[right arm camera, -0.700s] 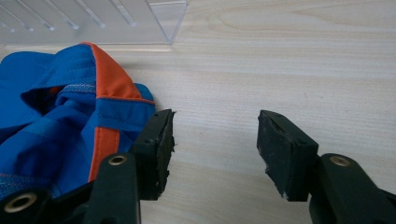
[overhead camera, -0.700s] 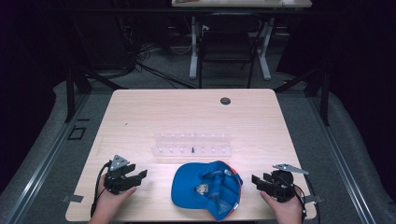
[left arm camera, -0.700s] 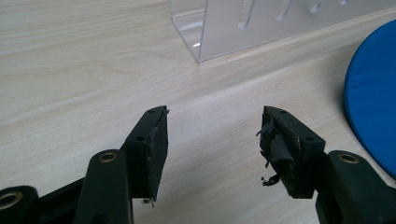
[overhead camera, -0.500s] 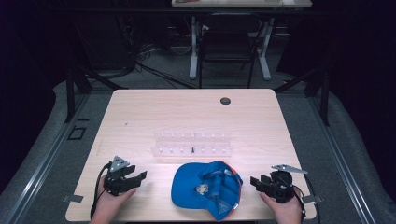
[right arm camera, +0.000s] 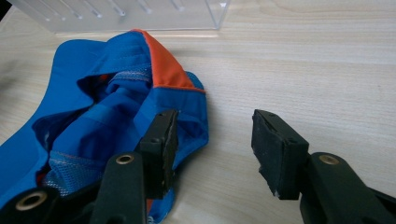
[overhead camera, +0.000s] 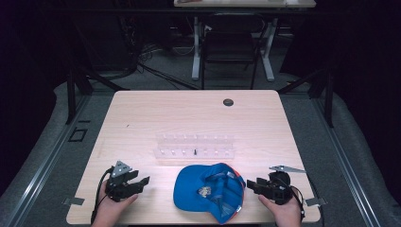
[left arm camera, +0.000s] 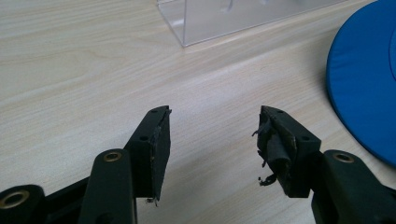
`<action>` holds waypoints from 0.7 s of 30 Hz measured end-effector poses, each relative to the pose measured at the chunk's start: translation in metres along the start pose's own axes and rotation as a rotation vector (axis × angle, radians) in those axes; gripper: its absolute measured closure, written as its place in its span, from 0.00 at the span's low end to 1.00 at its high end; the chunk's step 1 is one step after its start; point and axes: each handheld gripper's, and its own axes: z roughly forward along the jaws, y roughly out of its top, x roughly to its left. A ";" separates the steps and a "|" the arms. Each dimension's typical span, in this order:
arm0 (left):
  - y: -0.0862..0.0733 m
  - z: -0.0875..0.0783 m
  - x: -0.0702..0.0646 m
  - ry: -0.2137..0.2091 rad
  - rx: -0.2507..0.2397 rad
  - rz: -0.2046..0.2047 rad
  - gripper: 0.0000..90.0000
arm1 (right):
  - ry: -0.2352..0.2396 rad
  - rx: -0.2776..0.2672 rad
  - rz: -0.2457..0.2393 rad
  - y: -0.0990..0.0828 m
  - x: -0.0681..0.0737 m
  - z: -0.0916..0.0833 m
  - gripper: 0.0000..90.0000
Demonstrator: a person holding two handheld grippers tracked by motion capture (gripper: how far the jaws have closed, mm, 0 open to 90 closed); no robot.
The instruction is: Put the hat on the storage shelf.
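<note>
Between the 2 grippers, on a light wooden table (overhead camera: 142, 113), lies a blue cap (overhead camera: 210, 191) turned upside down, its orange inner band and mesh lining showing. The left gripper (overhead camera: 140, 181) sits near the table's front edge, held in the person's left hand (overhead camera: 111, 208), with a grey 3-cornered plate on top. Its 2 black jaws stand wide apart with nothing between them, pointing toward the cap, and bare wood shows in the gap. In the left gripper view the pad (left arm camera: 275, 149) on the right-hand jaw is frayed, with loose shreds hanging from it, and the cap's flat blue brim (left arm camera: 364, 79) lies just beyond that jaw, apart from it.

The right gripper (overhead camera: 251, 185) rests on the other side of the cap, held in the person's right hand (overhead camera: 283, 213). Its jaws are also spread wide and hold nothing. In the right gripper view the crumpled crown of the cap (right arm camera: 116, 116) lies behind and beside the left-hand jaw, while the right-hand jaw is over bare table; whether the jaw touches the cloth cannot be told.

Ahead of both grippers, past the cap, stands a clear plastic rack (overhead camera: 195, 145) with rows of small pegs. Farther off, near the far edge, is a small dark round hole (overhead camera: 228, 102).
</note>
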 end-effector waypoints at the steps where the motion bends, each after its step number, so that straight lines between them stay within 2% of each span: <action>1: 0.000 0.000 0.000 0.000 0.000 -0.002 0.49 | 0.004 -0.003 0.004 0.000 0.001 0.000 0.56; 8: 0.001 -0.001 -0.001 -0.004 -0.005 -0.003 0.50 | 0.063 -0.001 0.026 0.003 0.003 -0.003 0.59; 13: 0.001 0.001 -0.003 -0.010 0.001 -0.002 0.50 | 0.124 -0.001 0.073 0.008 0.004 -0.004 0.64; 21: 0.001 0.002 -0.003 -0.014 0.004 0.003 0.50 | 0.209 0.030 0.099 0.007 0.009 0.000 0.65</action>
